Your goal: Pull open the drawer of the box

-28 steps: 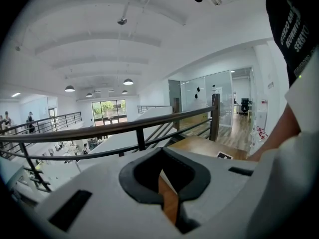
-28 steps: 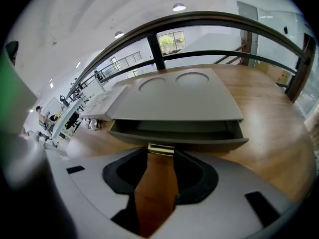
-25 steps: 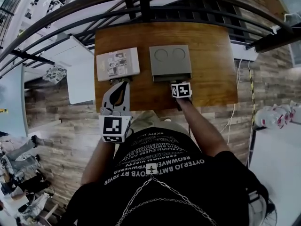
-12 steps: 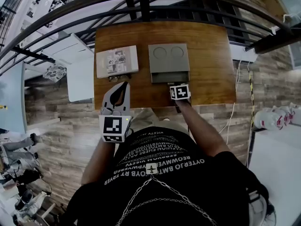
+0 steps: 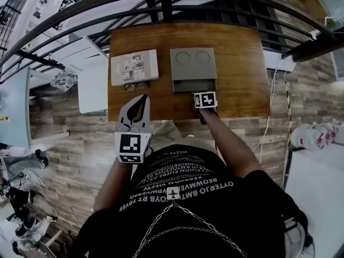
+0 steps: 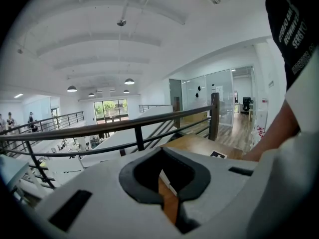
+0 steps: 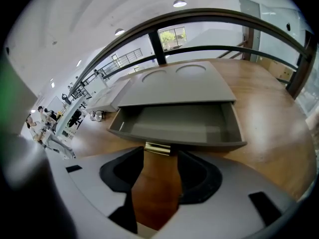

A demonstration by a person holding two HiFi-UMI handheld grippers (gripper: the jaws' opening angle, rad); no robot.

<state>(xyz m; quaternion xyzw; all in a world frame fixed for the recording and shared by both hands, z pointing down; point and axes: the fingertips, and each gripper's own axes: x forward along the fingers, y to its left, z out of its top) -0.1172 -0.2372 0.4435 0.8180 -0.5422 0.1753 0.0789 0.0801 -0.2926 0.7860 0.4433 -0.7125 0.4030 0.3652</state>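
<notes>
The grey box [image 5: 193, 62] with two round recesses in its lid sits mid-table, its drawer [image 5: 194, 85] pulled out toward me. In the right gripper view the drawer [image 7: 174, 123] stands open and empty, with its small brass handle [image 7: 158, 148] at the front edge. My right gripper [image 7: 159, 163] is right in front of that handle, jaws opening, a wide gap between them and the pads off the handle; in the head view the right gripper [image 5: 201, 94] is at the drawer front. My left gripper [image 5: 143, 98] hovers at the table's near edge, shut and empty, away from the box.
A white printed book [image 5: 134, 67] lies left of the box, with a pair of glasses [image 5: 137, 85] just in front of it. The wooden table [image 5: 242, 63] is backed by a dark metal railing [image 5: 161, 7]. My body is close to the table's near edge.
The drawer has slid out a little further toward me. The right gripper has drawn back with it and stands slightly off the drawer front. The left gripper has barely moved.
</notes>
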